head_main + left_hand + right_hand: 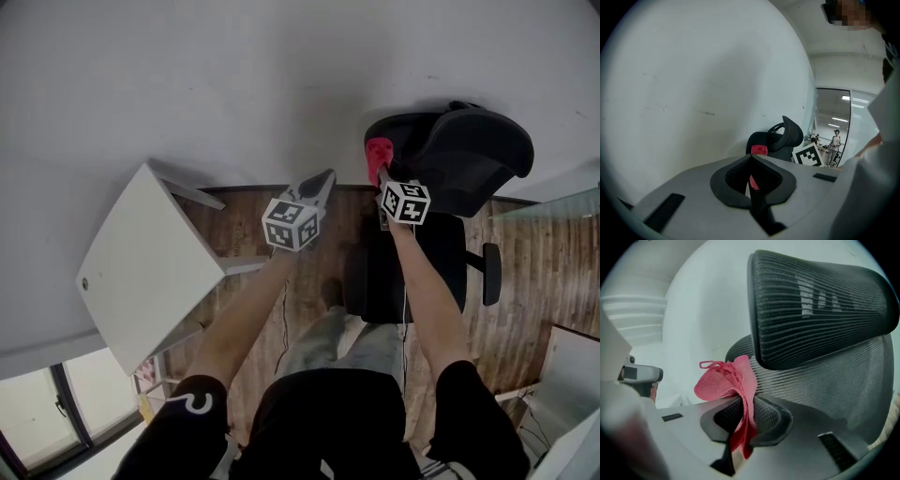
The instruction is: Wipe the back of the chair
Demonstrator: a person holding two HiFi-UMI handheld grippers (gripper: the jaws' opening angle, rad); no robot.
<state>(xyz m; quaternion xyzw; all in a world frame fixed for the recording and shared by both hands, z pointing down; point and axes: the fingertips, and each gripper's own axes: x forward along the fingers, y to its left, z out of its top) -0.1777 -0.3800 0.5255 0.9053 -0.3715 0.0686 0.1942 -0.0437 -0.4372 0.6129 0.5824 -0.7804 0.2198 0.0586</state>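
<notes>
A black mesh office chair (473, 155) stands against the white wall, its seat (417, 272) towards me. My right gripper (380, 169) is shut on a pink cloth (378, 152) held beside the left edge of the chair's back. In the right gripper view the cloth (725, 379) bunches out of the right gripper (746, 401), close to the mesh back (825, 385) under the headrest (820, 301). My left gripper (319, 187) hovers left of the chair, shut and apart from it. From the left gripper (751, 176) view the chair (776, 138) and the cloth (759, 150) are further off.
A white table (150, 262) stands at the left, tilted in view, above a wood floor (525, 272). A glass desk edge (553, 202) and a white panel (572, 375) lie at the right. A person (836, 140) stands far off in the left gripper view.
</notes>
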